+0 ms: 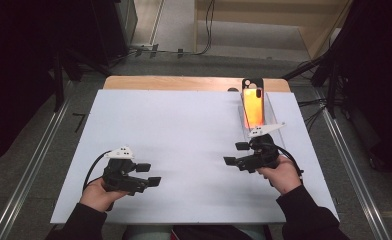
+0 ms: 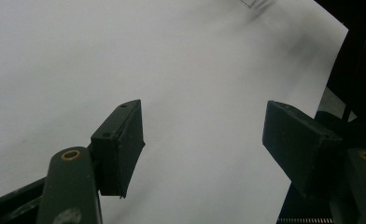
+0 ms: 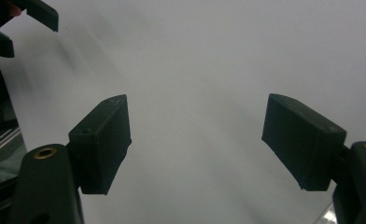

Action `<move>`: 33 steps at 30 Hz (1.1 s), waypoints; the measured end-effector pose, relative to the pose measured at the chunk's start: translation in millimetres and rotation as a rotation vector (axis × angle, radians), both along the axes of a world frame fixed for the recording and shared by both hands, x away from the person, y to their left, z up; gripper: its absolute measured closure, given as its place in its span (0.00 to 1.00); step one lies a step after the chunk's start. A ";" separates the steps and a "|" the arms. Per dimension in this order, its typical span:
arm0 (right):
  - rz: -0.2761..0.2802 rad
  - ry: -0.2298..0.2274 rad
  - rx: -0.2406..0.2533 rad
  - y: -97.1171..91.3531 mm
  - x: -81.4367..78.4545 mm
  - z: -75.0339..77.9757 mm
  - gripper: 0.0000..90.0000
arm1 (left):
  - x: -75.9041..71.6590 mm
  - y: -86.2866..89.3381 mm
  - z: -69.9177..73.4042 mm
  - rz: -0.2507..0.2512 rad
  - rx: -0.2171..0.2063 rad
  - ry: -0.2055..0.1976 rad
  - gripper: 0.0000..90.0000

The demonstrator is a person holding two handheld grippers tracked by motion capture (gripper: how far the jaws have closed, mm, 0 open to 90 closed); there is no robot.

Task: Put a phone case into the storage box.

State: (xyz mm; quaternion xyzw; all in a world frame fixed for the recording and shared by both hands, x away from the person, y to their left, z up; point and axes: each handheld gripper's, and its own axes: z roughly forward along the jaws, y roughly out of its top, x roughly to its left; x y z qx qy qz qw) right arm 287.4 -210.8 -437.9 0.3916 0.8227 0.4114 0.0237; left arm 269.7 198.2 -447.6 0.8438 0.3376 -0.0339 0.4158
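One phone with a glowing orange face stands propped upright in a clear stand at the far right of the white sheet, just beyond the right gripper; its dark top end rises above the glow, and what is on the face cannot be made out. The stand's clear walls are hard to trace, and in the left gripper view just a clipped corner of it shows at the top edge.

Two grippers are in play, one in each hand. The right gripper hangs over the sheet near the stand, apart from it, pointing toward the table's left; its jaws are parted with nothing between them. The left gripper is held near the sheet's front left, well apart from the phone, pointing right; its jaws are likewise spread and empty.

Two hands grasp the grippers from below, dark sleeves cut off by the bottom edge. In the right gripper view, the other gripper's two jaw tips are cropped at the upper left corner.

One wooden tabletop edge peeks out behind the sheet. Dark surroundings swallow detail on both sides.
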 end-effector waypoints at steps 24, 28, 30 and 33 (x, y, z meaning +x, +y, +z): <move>0.025 0.019 -0.012 -35.6 -43.5 -31.9 0.24 | -6.5 2.9 -6.3 -0.026 -0.001 -0.001 0.32; 0.032 0.024 -0.018 -41.8 -48.0 -35.0 0.24 | -7.2 6.6 -8.2 -0.017 -0.005 0.004 0.32; 0.027 0.032 -0.029 -44.3 -49.9 -36.5 0.24 | -7.4 7.5 -9.0 -0.018 -0.005 0.008 0.32; 0.018 0.042 -0.033 -46.2 -51.1 -38.3 0.24 | -8.1 7.0 -9.4 -0.024 -0.004 0.011 0.32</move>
